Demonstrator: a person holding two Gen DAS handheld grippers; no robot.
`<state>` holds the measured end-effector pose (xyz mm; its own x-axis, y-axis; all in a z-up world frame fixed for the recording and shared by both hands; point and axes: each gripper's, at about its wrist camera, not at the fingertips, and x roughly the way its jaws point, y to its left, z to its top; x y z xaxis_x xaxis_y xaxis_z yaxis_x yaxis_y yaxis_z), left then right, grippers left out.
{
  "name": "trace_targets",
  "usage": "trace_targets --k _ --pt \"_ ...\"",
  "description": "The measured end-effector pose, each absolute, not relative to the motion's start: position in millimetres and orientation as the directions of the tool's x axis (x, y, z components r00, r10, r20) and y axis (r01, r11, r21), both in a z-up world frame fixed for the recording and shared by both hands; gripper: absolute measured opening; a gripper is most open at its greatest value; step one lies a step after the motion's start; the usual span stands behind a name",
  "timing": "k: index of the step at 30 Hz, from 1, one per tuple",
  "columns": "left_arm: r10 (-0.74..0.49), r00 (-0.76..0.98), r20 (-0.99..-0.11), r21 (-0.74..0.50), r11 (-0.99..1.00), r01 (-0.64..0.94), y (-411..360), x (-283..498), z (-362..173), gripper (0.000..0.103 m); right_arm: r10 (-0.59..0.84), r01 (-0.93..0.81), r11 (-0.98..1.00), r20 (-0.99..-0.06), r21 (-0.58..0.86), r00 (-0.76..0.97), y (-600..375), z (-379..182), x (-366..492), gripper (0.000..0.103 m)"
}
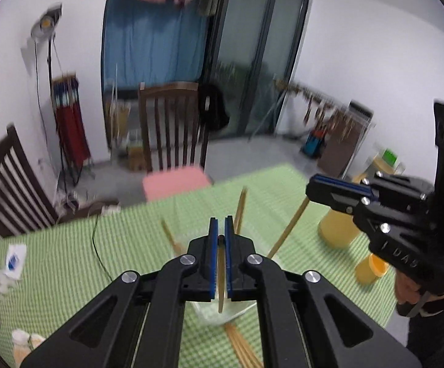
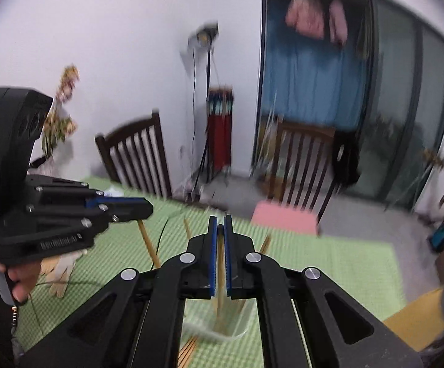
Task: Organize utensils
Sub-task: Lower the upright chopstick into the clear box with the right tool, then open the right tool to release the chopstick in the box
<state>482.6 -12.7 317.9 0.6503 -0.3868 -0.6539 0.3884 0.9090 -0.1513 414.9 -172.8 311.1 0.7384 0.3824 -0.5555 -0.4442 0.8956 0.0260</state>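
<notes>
Each hand-held gripper pinches one chopstick upright so its lower end can drop into the clear cup [image 1: 218,311] on the green tabletop [image 1: 68,245]. The left hand-held gripper [image 1: 221,224] and the right hand-held gripper [image 2: 220,222] both hang above the cup, tilted downward, pads pressed on a stick. More chopsticks [image 1: 243,346] lie beside the cup.

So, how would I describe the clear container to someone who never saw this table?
Find the green checked tablecloth, then look under the left tongs: the clear container stands there, with chopsticks leaning out of it. Unlike the tall yellow cup and the small yellow cup to its right, it is see-through.
</notes>
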Motion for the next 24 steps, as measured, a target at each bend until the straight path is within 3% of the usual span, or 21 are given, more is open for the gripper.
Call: trace_targets --k 7,10,12,14,16,18,20,24 --pt "-0.386 0.578 -0.719 -0.214 0.914 0.345 -4 496 239 0.002 0.423 -0.414 0.888 -0.71 0.201 0.563 -168 230 455 0.005" --pt "-0.391 0.567 -0.725 -0.224 0.912 0.342 -3 496 227 0.003 0.424 -0.365 0.897 -0.718 0.249 0.552 -169 214 470 0.007" --pt "-0.327 0.591 -0.737 -0.169 0.937 0.307 -5 488 219 0.017 0.46 -0.335 0.885 -0.71 0.323 0.532 -174 206 476 0.009" --pt "-0.314 0.611 -0.727 -0.159 0.942 0.296 -5 476 217 0.032 0.461 -0.319 0.886 -0.709 0.336 0.534 -178 199 477 0.026" --pt "-0.31 0.622 -0.719 -0.152 0.944 0.294 -6 464 217 0.033 0.434 -0.286 0.901 -0.706 0.327 0.56 -183 198 473 0.033" --pt "-0.307 0.645 -0.7 -0.149 0.946 0.288 -4 448 220 0.035 0.422 -0.273 0.907 -0.705 0.322 0.571 -186 199 467 0.034" --pt "-0.343 0.649 -0.679 -0.185 0.935 0.302 -1 434 221 0.047 0.421 -0.276 0.907 -0.696 0.317 0.582 -193 204 456 0.038" --pt "-0.34 0.648 -0.682 -0.177 0.936 0.305 5 415 222 0.048 0.355 -0.279 0.934 -0.683 0.224 0.639 -202 222 424 0.043"
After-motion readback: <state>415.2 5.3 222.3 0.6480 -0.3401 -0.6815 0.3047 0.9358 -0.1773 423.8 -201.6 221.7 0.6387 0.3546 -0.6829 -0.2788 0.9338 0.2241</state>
